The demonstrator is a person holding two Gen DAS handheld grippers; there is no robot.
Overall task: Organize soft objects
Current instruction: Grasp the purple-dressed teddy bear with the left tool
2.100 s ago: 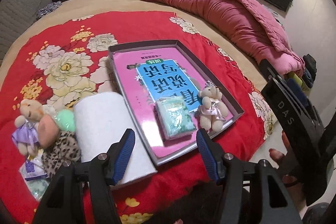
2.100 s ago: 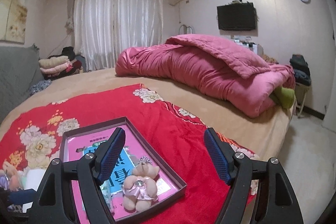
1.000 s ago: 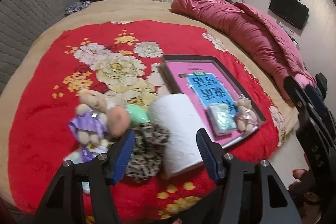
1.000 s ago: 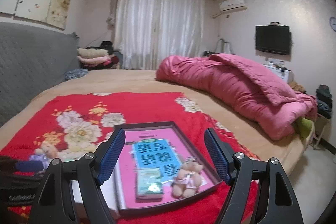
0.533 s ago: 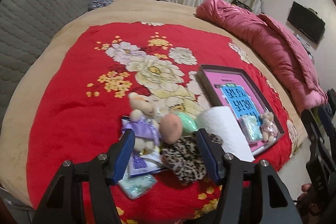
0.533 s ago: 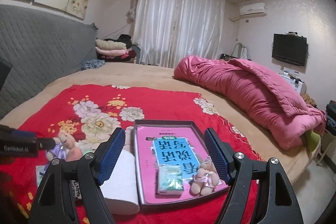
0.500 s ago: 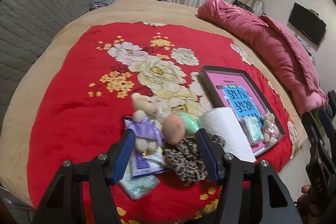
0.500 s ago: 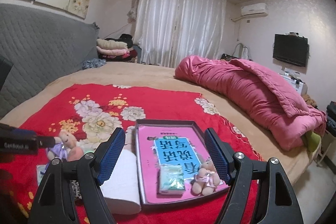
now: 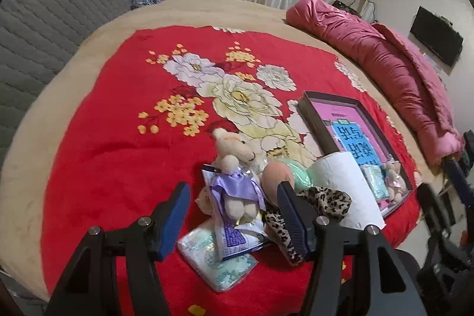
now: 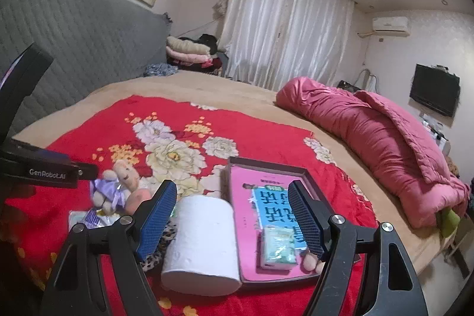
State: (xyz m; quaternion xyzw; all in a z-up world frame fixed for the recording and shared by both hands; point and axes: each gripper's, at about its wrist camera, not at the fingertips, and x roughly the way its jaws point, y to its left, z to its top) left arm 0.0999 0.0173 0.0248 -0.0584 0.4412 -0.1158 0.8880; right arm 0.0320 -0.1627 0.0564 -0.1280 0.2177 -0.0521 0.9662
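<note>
Left gripper (image 9: 234, 215) hangs wide open and empty, tilted down over the pile on the red blanket (image 9: 103, 156) — the bear (image 9: 234, 168) in purple lies between its blue pads (image 9: 174, 215), untouched. Right gripper (image 10: 231, 215) is equally wide, holding nothing, pointing shallowly across the paper roll (image 10: 204, 245) and tray (image 10: 237, 168) — the tray holds a tissue pack (image 10: 278, 245).

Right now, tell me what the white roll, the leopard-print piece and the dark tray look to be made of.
White roll: probably soft tissue paper, matte, with a faintly dimpled face.
Leopard-print piece: seems thin, limp fabric, crumpled and draping in folds.
Dark tray: looks like rigid card or plastic, with thin straight walls; which of the two I cannot tell.
</note>
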